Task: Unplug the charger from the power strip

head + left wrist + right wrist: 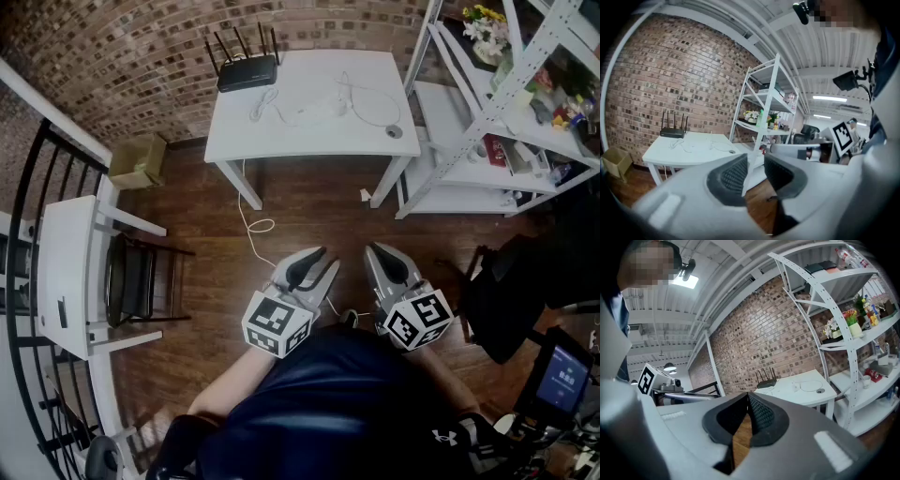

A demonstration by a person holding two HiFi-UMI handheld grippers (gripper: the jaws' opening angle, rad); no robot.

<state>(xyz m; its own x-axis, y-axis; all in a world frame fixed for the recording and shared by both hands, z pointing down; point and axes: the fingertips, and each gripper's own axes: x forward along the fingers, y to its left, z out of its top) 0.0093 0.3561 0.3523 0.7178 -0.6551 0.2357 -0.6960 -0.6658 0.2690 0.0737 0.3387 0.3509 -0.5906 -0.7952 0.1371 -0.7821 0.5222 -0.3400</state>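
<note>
A white table (375, 70) stands far ahead by the brick wall. On it lie a black router (247, 71) and a tangle of white cables (319, 105); I cannot pick out the power strip or the charger among them. A white cord (251, 223) drops from the table to the wooden floor. Both grippers hang close to my body, well short of the table. My left gripper (323, 261) (754, 174) is open, a narrow gap between its pads and nothing in it. My right gripper (373, 251) (747, 399) is shut and empty.
A white shelf unit (487, 141) full of small items stands right of the table. A cardboard box (139, 159) sits at the wall on the left. A dark chair (141, 281) and a white desk (66, 272) stand at my left, a black chair (506, 291) at my right.
</note>
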